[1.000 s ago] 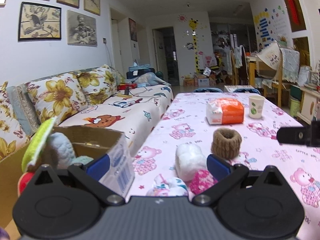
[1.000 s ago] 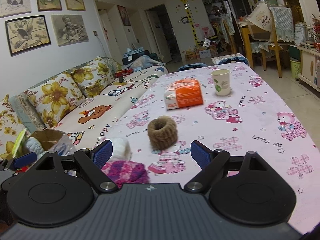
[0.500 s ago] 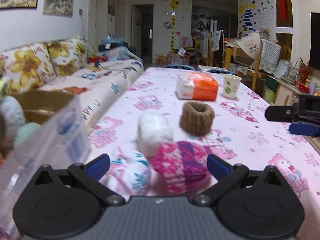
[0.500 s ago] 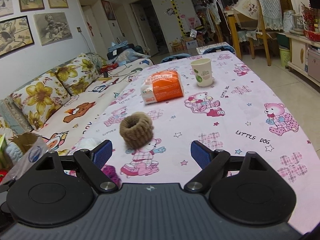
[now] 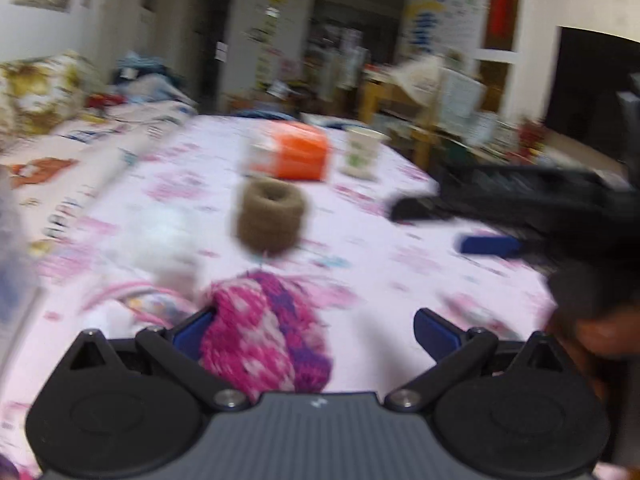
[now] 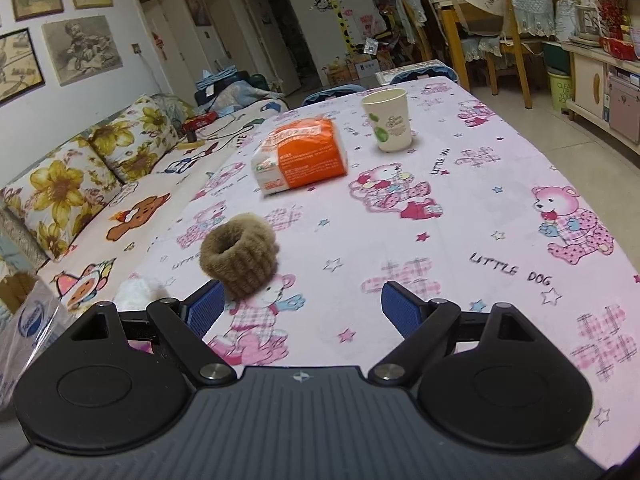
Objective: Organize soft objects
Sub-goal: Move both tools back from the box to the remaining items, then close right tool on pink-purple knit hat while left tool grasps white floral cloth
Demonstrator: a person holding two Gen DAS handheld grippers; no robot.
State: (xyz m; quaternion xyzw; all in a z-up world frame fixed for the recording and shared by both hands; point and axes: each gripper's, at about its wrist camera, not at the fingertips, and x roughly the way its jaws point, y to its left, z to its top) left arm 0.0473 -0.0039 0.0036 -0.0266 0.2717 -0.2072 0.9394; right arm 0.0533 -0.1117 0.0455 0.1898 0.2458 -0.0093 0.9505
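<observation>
Soft knitted pieces lie on the table with the pink bear cloth, both tongs spread wide.

The left tongs gape, grasping nothing, the pink-purple knit bundle against their left finger. The right tongs hang released just beside the brown knit ring, short of the orange packet and paper cup.

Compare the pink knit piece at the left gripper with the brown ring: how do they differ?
The pink knit piece is mottled pink and purple; the brown ring is plain tan. The pink one sits between the open left gripper fingers; the brown one lies free farther up the table. Both are soft knits.
</observation>
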